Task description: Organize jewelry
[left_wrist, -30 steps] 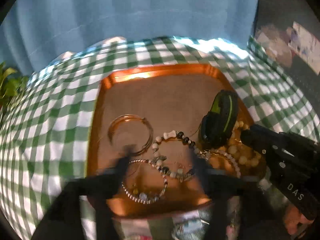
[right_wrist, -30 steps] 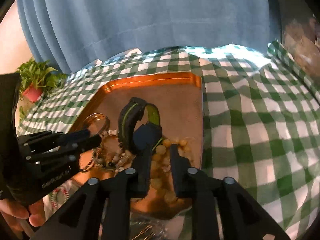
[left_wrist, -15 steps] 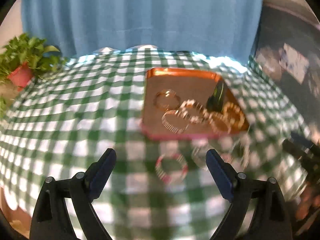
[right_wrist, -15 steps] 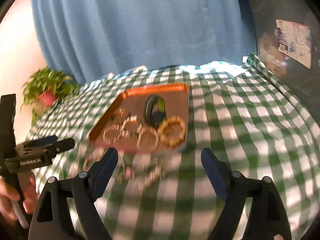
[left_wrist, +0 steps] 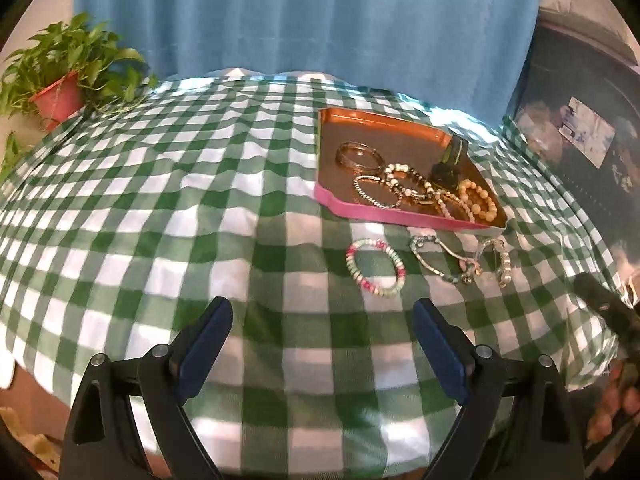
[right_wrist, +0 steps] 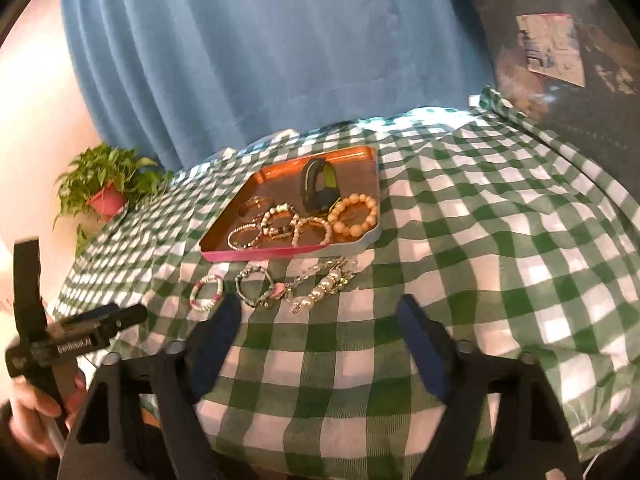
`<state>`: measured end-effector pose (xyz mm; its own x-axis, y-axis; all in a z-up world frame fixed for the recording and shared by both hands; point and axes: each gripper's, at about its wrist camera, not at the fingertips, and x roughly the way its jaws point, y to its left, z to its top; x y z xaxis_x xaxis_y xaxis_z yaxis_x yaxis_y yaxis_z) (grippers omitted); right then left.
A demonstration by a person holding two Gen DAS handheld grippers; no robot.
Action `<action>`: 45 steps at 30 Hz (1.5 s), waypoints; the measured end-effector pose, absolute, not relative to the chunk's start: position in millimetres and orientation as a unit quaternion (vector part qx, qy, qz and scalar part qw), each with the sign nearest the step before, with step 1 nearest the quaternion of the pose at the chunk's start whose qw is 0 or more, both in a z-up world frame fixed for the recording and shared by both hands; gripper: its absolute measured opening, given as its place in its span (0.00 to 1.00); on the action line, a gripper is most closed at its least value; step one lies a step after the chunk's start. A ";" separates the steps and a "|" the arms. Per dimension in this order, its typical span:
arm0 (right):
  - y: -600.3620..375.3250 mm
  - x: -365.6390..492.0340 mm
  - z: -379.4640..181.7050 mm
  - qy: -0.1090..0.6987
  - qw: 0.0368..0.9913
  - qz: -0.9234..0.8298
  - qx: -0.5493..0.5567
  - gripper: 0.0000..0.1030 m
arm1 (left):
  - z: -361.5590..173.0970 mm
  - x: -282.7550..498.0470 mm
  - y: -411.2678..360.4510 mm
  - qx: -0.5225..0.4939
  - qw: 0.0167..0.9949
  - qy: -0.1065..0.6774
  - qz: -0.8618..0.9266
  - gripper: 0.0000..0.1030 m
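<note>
Right wrist view: tray runs lengthwise away, black watch upright.

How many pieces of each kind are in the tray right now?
Bead bracelets: 4
Stack of thin bangles: 1
Black and green wristband: 1
Total: 6
</note>
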<state>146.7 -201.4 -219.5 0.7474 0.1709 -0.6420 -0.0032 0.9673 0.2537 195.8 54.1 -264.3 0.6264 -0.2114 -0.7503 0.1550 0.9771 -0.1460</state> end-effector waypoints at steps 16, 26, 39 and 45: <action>-185.8 220.4 -272.7 0.450 0.885 0.064 0.098 0.26 | -296.7 256.5 6.8 0.056 0.885 0.442 -0.138 0.29; -192.0 211.0 -261.6 0.417 0.903 0.060 0.087 0.09 | -288.0 249.2 40.3 -0.032 0.895 0.429 -0.122 0.06; -198.4 178.3 -260.5 0.434 0.898 0.047 0.044 0.09 | -297.3 212.1 21.2 0.036 0.881 0.454 -0.128 0.27; -208.0 185.9 -271.4 0.449 0.889 0.056 0.070 0.17 | -300.0 215.9 8.9 0.052 0.884 0.444 -0.138 0.38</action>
